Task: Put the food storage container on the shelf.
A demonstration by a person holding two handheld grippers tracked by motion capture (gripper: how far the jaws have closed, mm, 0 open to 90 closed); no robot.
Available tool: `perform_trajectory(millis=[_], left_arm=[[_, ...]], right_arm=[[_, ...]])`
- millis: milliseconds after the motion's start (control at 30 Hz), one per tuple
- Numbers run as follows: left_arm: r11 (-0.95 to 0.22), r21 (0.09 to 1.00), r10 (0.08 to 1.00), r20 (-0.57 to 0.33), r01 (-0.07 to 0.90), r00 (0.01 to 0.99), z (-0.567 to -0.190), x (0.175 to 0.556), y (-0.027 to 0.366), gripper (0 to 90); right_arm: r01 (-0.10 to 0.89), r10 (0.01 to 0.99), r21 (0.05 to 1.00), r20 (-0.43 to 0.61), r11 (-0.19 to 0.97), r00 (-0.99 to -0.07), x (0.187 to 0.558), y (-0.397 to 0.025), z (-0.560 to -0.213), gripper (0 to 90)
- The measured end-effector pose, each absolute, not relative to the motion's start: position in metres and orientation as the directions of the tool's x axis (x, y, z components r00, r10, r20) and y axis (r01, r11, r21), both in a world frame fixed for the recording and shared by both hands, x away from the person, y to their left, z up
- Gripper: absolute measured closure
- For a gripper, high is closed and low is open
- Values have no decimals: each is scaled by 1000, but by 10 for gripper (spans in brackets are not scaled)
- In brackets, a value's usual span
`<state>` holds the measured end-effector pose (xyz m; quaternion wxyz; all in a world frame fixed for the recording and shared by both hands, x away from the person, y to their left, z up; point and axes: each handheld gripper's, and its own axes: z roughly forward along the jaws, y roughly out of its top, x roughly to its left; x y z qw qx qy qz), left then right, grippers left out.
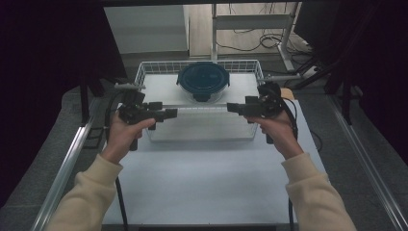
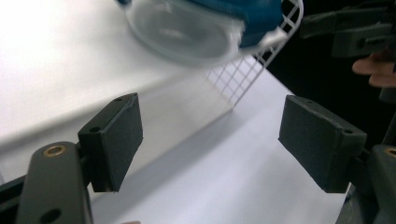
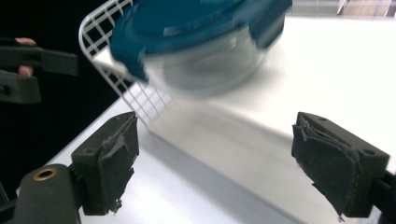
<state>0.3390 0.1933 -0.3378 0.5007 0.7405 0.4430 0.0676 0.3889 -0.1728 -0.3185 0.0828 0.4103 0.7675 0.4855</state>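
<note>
A round clear container with a dark blue clip lid [image 1: 203,81] stands at the back middle of a white wire basket [image 1: 159,67] on the white table. My left gripper [image 1: 172,113] hovers over the basket's front left and points right; my right gripper [image 1: 232,108] hovers over the front right and points left. Their tips face each other with a gap between. In the left gripper view my gripper [image 2: 210,140] is open and empty, with the container [image 2: 187,32] ahead. The right gripper view shows my gripper [image 3: 215,158] open and empty, below the container [image 3: 201,42].
The white table [image 1: 207,178] stretches bare in front of the basket. Metal rails [image 1: 67,163] run along both of its sides. A desk frame and cables [image 1: 269,38] stand on the floor behind. Dark curtains close in left and right.
</note>
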Motion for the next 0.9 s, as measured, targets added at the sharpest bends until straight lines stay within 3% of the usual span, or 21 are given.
perform_trajectory(millis=[200, 300, 900], left_arm=[[-139, 809, 747, -293, 571, 597, -363, 314, 201, 224], [-127, 794, 736, -326, 594, 593, -386, 300, 206, 223], [-213, 700, 771, -308, 682, 557, -481, 256, 206, 227]], right_arm=[[501, 694, 832, 215, 239, -687, 355, -188, -342, 181], [498, 688, 830, 210, 250, -695, 341, -193, -357, 182], [554, 720, 747, 148, 367, -678, 293, -212, -457, 187]])
